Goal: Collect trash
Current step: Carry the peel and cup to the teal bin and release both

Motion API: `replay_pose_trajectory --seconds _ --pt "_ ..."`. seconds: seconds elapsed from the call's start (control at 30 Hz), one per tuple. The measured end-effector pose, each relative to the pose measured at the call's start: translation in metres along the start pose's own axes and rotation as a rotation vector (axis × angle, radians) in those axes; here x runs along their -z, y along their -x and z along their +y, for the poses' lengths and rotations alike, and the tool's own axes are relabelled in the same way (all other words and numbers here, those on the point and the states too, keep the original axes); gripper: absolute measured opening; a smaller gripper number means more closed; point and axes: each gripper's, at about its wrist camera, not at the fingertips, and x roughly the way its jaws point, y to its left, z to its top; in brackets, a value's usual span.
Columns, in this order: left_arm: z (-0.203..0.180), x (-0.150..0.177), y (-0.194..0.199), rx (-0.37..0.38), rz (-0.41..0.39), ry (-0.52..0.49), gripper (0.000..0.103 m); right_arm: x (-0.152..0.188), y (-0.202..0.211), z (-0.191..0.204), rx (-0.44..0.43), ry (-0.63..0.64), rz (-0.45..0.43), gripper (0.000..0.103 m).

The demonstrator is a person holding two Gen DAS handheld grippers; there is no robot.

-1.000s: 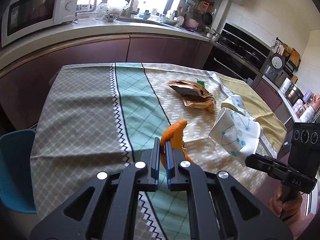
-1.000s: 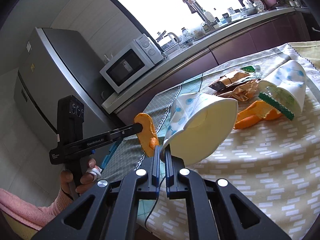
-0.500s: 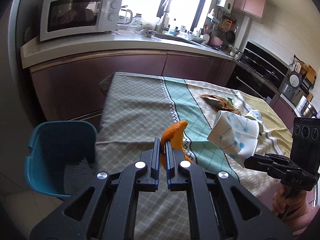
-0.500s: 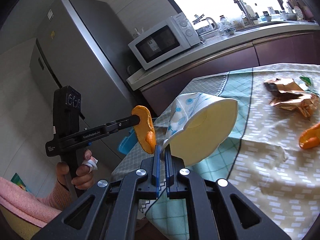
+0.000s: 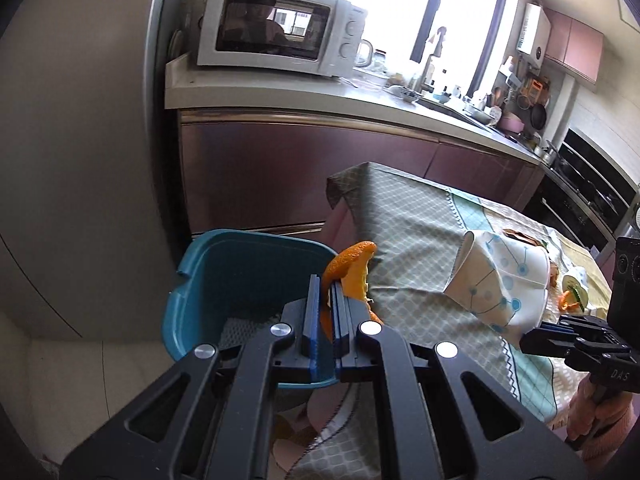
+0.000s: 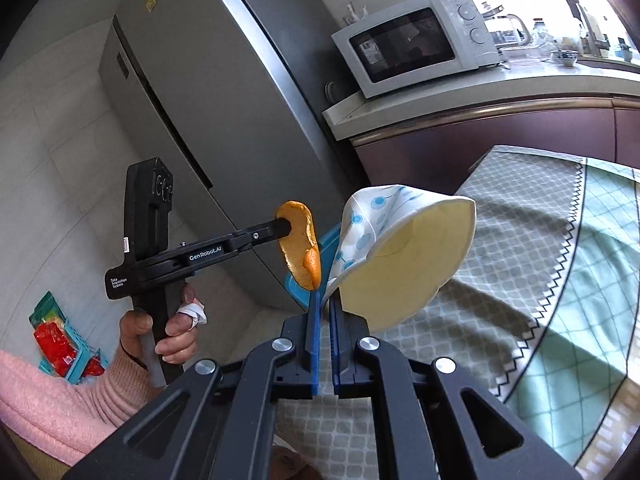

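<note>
While left gripper [image 5: 325, 294] jaws clamp orange peel [image 5: 349, 270], right gripper [image 6: 324, 308] jaws pinch paper cup [image 6: 404, 256]

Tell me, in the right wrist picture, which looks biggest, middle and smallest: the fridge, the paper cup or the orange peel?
1. fridge
2. paper cup
3. orange peel

The cup sits closest to the camera, so it looks bigger than it is.

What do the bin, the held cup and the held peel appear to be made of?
Teal bin: probably moulded plastic, smooth with a slight sheen and rounded rim.
Patterned cup: likely paper, thin crushed wall, matte cream inside, printed blue dots.
Orange peel: fruit rind, dimpled orange skin, pale pith on the side seen from the right wrist.
</note>
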Motion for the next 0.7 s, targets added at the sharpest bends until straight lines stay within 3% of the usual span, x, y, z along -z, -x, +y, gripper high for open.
replay_pose_trajectory --seconds 0.43,0.7 --pt "0.051 0.009 -0.051 -0.061 0.089 0.079 0.006 -0.028 -0.092 0.000 -0.030 -0.013 0.181 0.004" --pt "0.060 0.013 -0.076 -0.074 0.123 0.099 0.006 -0.031 -0.130 -0.003 -0.014 -0.030 0.222 0.005"
